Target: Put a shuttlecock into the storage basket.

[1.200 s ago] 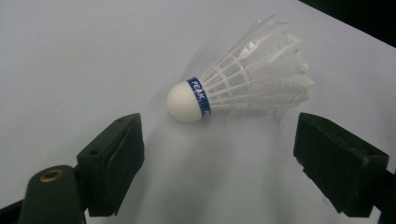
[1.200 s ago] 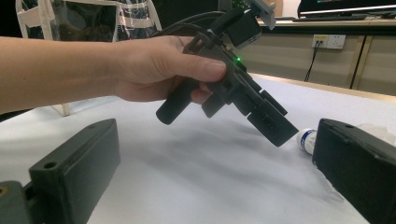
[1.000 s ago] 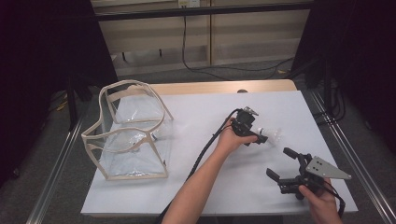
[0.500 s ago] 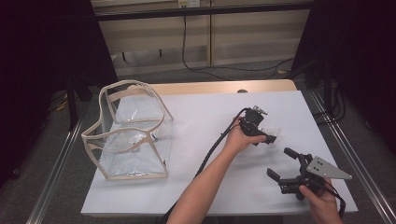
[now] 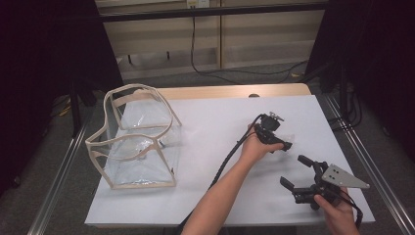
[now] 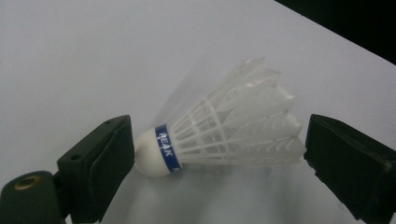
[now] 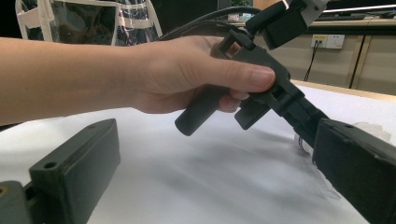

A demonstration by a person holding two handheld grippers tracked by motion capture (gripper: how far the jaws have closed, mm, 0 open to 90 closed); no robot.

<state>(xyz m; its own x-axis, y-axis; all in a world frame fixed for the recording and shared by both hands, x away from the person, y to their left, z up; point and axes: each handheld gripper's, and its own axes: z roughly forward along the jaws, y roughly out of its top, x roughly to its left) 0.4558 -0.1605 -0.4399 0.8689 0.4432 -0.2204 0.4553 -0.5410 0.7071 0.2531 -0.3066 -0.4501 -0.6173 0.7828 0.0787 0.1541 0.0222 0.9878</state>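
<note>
Left gripper view: left tool spread wide around a white feathered, cork-tipped shuttlecock; right tool open.

A staged recording bench in a lab or test room rather than a home: a wooden table covered by a plain white sheet stands on a grey floor, boxed in by black curtains at 9 and 3 o'clock. Metal frame rails run along both sides of the table. At 12 o'clock, a black cable hangs down a beige panelled wall and trails across the floor. From the right gripper view, white wall sockets sit in that wall beneath a long counter.
</note>
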